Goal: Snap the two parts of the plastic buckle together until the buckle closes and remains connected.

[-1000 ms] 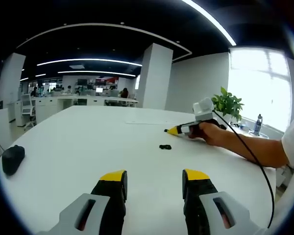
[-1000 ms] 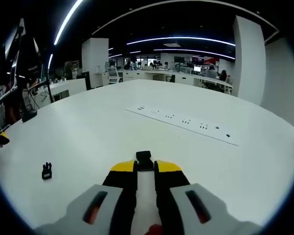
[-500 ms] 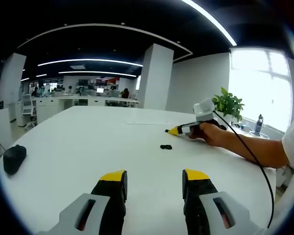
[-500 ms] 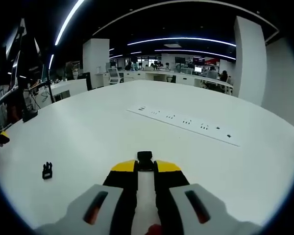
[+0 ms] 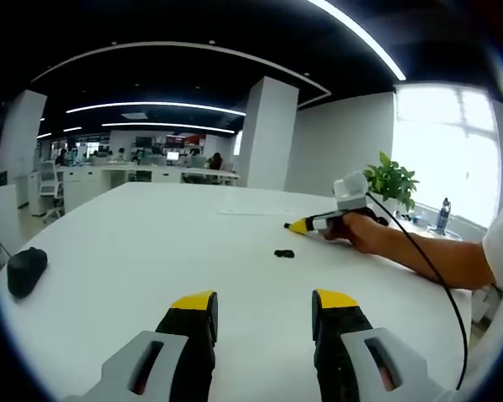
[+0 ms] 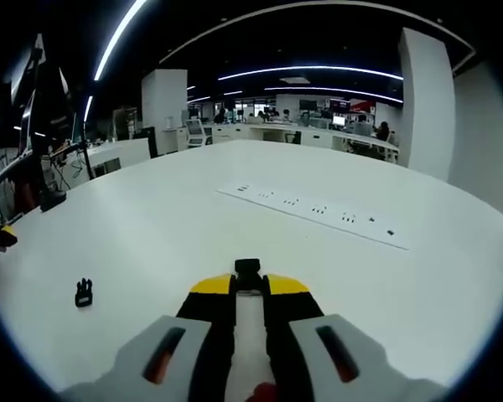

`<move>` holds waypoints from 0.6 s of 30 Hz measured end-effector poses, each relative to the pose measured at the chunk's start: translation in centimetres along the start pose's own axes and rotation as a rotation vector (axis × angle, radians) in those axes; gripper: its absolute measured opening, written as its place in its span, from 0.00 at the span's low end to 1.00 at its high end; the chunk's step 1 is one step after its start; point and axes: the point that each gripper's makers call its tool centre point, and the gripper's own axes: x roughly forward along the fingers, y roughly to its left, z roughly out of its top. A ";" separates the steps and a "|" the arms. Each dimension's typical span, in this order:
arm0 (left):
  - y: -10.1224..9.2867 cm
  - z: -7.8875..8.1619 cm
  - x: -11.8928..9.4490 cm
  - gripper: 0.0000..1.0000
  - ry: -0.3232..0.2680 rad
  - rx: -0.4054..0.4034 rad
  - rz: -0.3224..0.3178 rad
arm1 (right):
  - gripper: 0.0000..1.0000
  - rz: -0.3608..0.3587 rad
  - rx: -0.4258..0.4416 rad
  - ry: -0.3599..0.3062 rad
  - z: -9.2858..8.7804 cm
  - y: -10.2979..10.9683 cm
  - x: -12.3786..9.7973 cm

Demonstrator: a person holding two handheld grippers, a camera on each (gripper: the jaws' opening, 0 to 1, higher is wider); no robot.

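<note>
On the white table (image 5: 109, 251), buckle is in two pieces, well apart. My right gripper (image 6: 248, 285) has its jaws pinched on one buckle half (image 6: 247, 270), which pokes out between the yellow tips; in the left gripper view that gripper sits across the table, low over the surface. The other buckle half (image 6: 84, 292) lies loose on the tabletop, off to the left in the right gripper view; in the left gripper view it's the small black piece just beside the right gripper's tip. My left gripper (image 5: 262, 303) hangs with jaws spread, nothing between them, well short of that loose piece.

Status as I read it: one half grabbed, other half untouched, nothing mated. Left: pick up loose half, line up, push until it latches.
</note>
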 end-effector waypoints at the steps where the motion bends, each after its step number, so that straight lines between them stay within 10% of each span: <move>1: 0.0 0.0 0.0 0.45 0.000 0.000 -0.001 | 0.13 0.000 0.000 -0.003 0.1 0.0 -0.1; 18: -1.2 0.2 1.0 0.45 0.006 0.016 -0.035 | 0.13 -0.007 -0.009 -0.001 -0.1 -0.7 -3.2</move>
